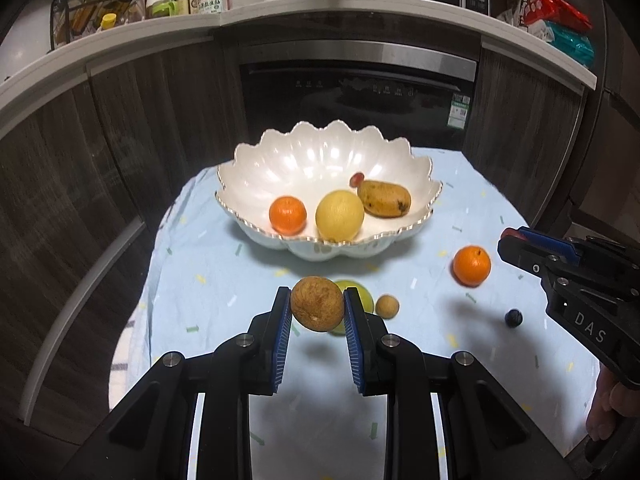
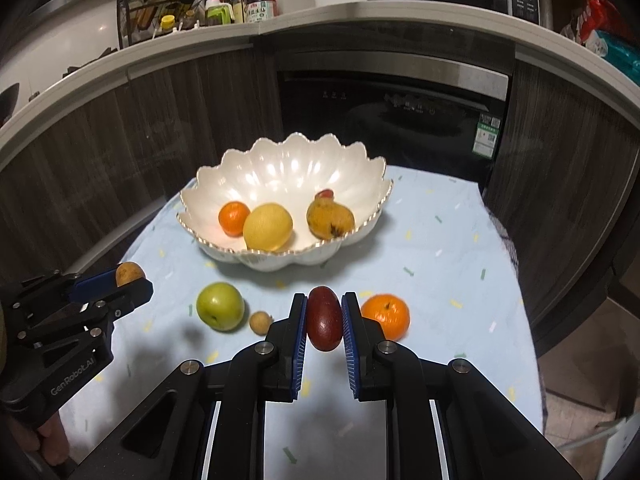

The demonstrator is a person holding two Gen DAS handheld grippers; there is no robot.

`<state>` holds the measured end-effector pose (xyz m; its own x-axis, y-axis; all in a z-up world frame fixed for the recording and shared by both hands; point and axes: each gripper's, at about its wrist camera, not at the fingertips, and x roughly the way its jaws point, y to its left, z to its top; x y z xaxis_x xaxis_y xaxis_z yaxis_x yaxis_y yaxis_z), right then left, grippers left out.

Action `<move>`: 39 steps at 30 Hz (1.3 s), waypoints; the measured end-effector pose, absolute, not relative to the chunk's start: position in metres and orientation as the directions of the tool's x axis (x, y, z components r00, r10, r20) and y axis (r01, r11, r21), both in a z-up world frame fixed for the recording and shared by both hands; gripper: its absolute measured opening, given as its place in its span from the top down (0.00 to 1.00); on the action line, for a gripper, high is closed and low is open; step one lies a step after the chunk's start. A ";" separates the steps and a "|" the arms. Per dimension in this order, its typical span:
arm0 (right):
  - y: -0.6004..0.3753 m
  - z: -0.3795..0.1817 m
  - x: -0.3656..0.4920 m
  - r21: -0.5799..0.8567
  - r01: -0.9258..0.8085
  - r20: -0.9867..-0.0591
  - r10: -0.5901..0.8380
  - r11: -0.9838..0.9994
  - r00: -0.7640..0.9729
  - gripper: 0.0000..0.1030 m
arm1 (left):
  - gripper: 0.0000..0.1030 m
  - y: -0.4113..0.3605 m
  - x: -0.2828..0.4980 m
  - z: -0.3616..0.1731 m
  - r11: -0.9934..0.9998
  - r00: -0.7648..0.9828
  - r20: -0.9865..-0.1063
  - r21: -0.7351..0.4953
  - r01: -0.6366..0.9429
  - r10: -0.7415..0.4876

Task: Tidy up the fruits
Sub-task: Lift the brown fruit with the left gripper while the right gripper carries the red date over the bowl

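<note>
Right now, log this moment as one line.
left gripper: shut on brown fruit | right gripper: shut on dark red fruit | bowl: four fruits

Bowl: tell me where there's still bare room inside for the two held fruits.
The bowl is bare across its back and left, behind the orange and yellow fruit. The front is crowded: those two sit side by side, with the spotted fruit and small red fruit at the right. A narrow gap separates yellow and spotted fruit.

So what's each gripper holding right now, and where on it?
Left gripper: round brown fruit, pinched across its middle. Right gripper: dark red fruit, pinched on its sides.
</note>
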<state>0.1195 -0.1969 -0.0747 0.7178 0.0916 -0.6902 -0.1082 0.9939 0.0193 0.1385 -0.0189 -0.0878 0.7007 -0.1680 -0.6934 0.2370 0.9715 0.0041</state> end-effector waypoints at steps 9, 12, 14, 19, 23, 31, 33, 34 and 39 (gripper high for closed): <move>-0.199 -0.055 0.130 0.008 -0.098 -0.664 0.079 0.995 0.744 0.82 | 0.75 -0.017 0.152 -0.066 0.972 0.727 -0.666 0.011 0.235 -0.168; -0.200 -0.050 0.135 0.007 -0.098 -0.657 0.078 0.995 0.750 0.82 | 0.75 -0.017 0.156 -0.062 0.972 0.732 -0.660 0.012 0.234 -0.168; -0.200 -0.047 0.137 0.006 -0.098 -0.653 0.078 0.995 0.753 0.82 | 0.75 -0.017 0.160 -0.060 0.972 0.735 -0.657 0.013 0.235 -0.169; -0.201 -0.043 0.146 0.008 -0.096 -0.647 0.078 0.995 0.758 0.82 | 0.75 -0.017 0.168 -0.056 0.971 0.738 -0.653 0.016 0.237 -0.170; -0.203 -0.042 0.155 0.008 -0.093 -0.643 0.076 0.996 0.762 0.82 | 0.75 -0.017 0.176 -0.054 0.971 0.739 -0.651 0.015 0.237 -0.171; -0.204 -0.038 0.177 -0.002 -0.091 -0.632 0.069 0.996 0.772 0.82 | 0.75 -0.018 0.195 -0.053 0.971 0.741 -0.650 0.018 0.237 -0.169; -0.205 -0.038 0.182 -0.005 -0.092 -0.630 0.068 0.996 0.774 0.82 | 0.75 -0.018 0.201 -0.053 0.971 0.743 -0.647 0.020 0.237 -0.168; -0.205 -0.038 0.186 -0.007 -0.092 -0.629 0.067 0.996 0.774 0.82 | 0.75 -0.018 0.204 -0.052 0.971 0.745 -0.646 0.021 0.237 -0.168; -0.205 -0.037 0.200 -0.010 -0.093 -0.625 0.066 0.996 0.777 0.82 | 0.75 -0.017 0.218 -0.052 0.972 0.747 -0.644 0.022 0.235 -0.166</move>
